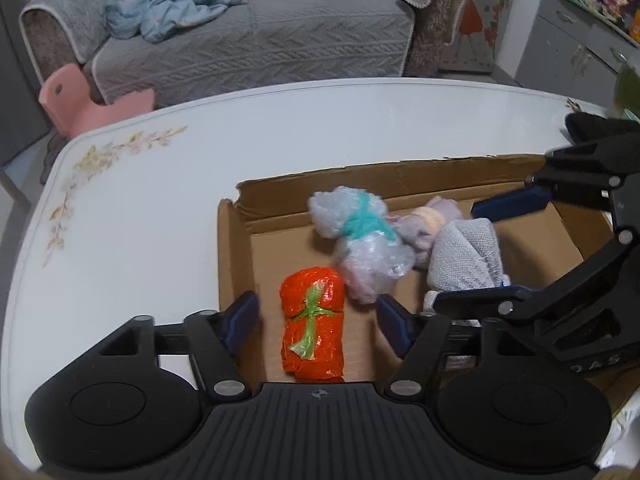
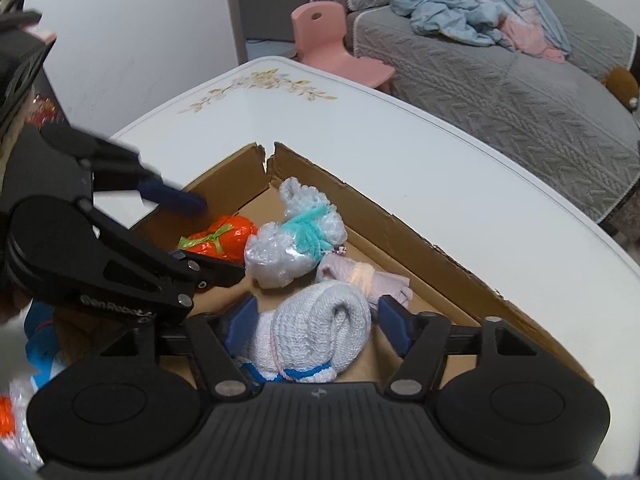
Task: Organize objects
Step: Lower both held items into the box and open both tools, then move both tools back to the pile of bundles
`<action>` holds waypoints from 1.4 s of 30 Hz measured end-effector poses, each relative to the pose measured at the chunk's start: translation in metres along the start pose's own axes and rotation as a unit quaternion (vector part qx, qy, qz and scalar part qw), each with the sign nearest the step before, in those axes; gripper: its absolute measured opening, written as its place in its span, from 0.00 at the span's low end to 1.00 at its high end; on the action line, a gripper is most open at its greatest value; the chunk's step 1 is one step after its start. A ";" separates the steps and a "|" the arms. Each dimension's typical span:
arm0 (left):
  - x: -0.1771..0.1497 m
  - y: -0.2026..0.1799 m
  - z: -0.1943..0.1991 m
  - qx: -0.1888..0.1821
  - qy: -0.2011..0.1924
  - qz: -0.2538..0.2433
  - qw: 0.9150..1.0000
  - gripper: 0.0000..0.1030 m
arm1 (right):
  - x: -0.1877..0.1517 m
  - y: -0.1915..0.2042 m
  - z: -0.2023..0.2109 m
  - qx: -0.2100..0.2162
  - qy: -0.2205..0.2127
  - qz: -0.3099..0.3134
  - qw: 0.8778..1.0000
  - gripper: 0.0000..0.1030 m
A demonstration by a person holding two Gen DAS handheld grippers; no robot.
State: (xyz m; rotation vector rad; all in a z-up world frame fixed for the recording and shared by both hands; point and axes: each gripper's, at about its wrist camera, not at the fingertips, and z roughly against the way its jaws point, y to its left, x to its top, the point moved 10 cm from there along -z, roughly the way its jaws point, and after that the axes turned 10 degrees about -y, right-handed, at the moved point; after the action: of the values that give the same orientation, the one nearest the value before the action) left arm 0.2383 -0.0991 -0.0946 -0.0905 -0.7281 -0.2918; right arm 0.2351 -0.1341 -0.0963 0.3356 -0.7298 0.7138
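Note:
An open cardboard box (image 1: 236, 264) (image 2: 420, 236) lies on the white table. In it are an orange bundle tied with green (image 1: 314, 322) (image 2: 220, 236), a clear bubble-wrap bundle tied with teal (image 1: 362, 240) (image 2: 296, 240), a lilac cloth bundle (image 1: 428, 220) (image 2: 372, 276) and a rolled white-grey towel (image 1: 466, 256) (image 2: 320, 328). My left gripper (image 1: 318, 322) (image 2: 212, 236) is open, its fingers on either side of the orange bundle. My right gripper (image 2: 314, 324) (image 1: 476, 252) is open around the towel roll.
The white table (image 1: 160, 200) (image 2: 400, 152) has a floral corner print. A grey sofa (image 1: 256, 36) with a blue blanket (image 1: 168, 0) and a pink child's chair (image 2: 332, 48) stand beyond it. Grey cabinets (image 1: 576, 44) are at the right. More wrapped bundles (image 2: 24, 400) lie left of the box.

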 end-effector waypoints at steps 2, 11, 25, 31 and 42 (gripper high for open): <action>0.001 -0.001 0.002 -0.007 0.001 0.004 1.000 0.74 | 0.002 0.000 0.003 0.001 0.000 0.007 1.000 0.70; 0.008 -0.005 0.026 -0.007 -0.012 -0.009 1.000 0.84 | 0.005 0.006 0.015 0.008 0.001 0.032 0.999 0.80; -0.010 -0.001 0.108 -0.005 -0.048 -0.036 0.998 0.88 | 0.002 0.029 0.074 0.009 -0.038 0.050 0.998 0.85; -0.047 0.006 0.158 0.006 -0.077 -0.042 0.996 0.90 | -0.018 0.039 0.115 0.004 -0.063 0.059 0.996 0.89; -0.181 0.004 0.226 0.030 -0.118 0.007 0.993 0.99 | -0.118 0.087 0.187 0.016 -0.128 -0.005 0.992 0.93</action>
State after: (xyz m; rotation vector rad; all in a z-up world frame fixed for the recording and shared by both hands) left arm -0.0337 -0.0124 -0.0468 -0.0747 -0.9699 -0.2472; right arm 0.0208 -0.2227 -0.0446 0.4655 -0.9601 0.6802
